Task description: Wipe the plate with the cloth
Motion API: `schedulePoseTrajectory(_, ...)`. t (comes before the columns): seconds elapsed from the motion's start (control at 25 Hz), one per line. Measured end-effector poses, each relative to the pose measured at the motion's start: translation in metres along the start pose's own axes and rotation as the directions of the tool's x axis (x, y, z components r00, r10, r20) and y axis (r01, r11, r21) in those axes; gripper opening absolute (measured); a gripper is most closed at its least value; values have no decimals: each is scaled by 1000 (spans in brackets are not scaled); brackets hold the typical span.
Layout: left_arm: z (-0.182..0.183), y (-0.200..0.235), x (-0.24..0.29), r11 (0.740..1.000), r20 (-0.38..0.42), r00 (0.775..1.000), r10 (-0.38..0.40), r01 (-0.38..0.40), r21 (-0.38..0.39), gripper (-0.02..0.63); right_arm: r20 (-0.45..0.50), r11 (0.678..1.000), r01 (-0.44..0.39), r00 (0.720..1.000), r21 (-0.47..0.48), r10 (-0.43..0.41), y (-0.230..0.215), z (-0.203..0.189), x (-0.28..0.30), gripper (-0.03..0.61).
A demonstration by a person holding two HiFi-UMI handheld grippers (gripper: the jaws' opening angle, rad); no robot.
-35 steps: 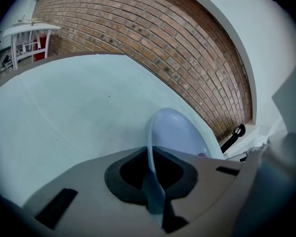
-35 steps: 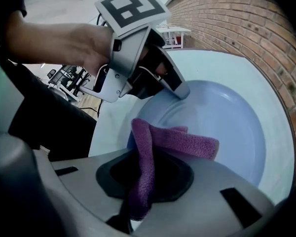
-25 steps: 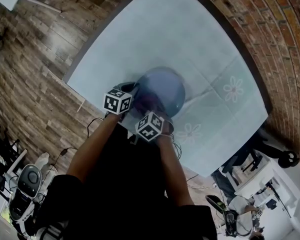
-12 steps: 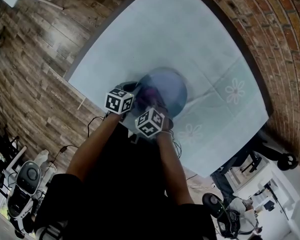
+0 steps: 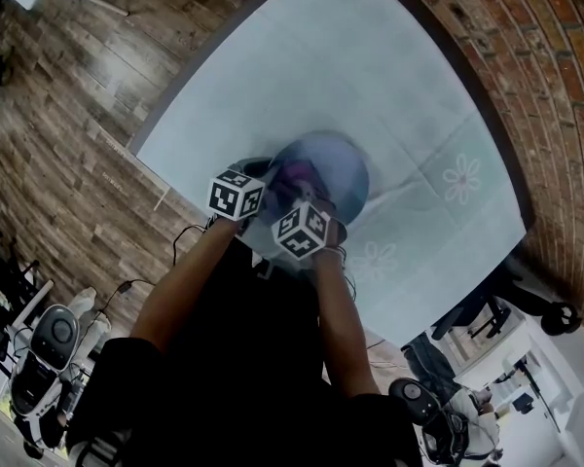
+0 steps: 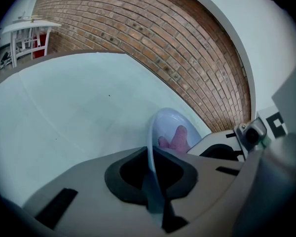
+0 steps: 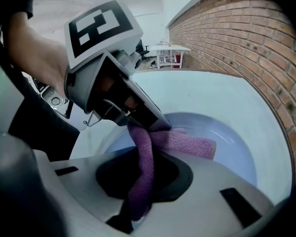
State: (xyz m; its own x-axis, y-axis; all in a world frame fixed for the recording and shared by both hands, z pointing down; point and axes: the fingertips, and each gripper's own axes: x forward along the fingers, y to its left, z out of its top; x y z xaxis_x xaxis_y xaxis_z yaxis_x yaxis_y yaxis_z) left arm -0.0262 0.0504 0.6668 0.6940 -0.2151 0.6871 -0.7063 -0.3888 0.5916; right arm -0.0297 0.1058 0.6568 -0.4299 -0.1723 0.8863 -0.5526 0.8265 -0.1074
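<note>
Left claw (image 6: 153, 191) grips the rim of the plate (image 6: 170, 127) near the front of the table (image 5: 370, 66), right claw (image 7: 140, 191) clamps the cloth (image 7: 187, 144) lying on it, and a hard rub could likely lever that thin rim loose.

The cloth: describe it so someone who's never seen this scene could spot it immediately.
At the near edge of the pale table is a blue plate. The cloth drapes into it, pinched in the right gripper. It's the only purple, fuzzy thing there.

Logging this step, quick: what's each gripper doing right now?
Left gripper: shut on the plate, gripping its rim.
Right gripper: shut on the cloth, which lies in the plate.
</note>
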Motion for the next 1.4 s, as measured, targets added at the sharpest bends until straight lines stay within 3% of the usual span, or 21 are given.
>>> schedulePoseTrajectory(0.64, 0, -1, -2, 1000, 6, 1000, -2, 2, -7, 46, -12, 999, -10, 1000, -31, 10, -28, -2, -8, 63)
schedulePoseTrajectory(1.04, -1, -2, -2, 1000, 6, 1000, 0, 0, -3, 46, 36, 975, 138, 989, 172, -146, -79, -11, -21, 63)
schedulePoseTrajectory(1.4, -2, 0, -1, 1000, 7, 1000, 3, -3, 1, 46, -41, 917, 260, 965, 302, -260, -107, -43, -37, 63)
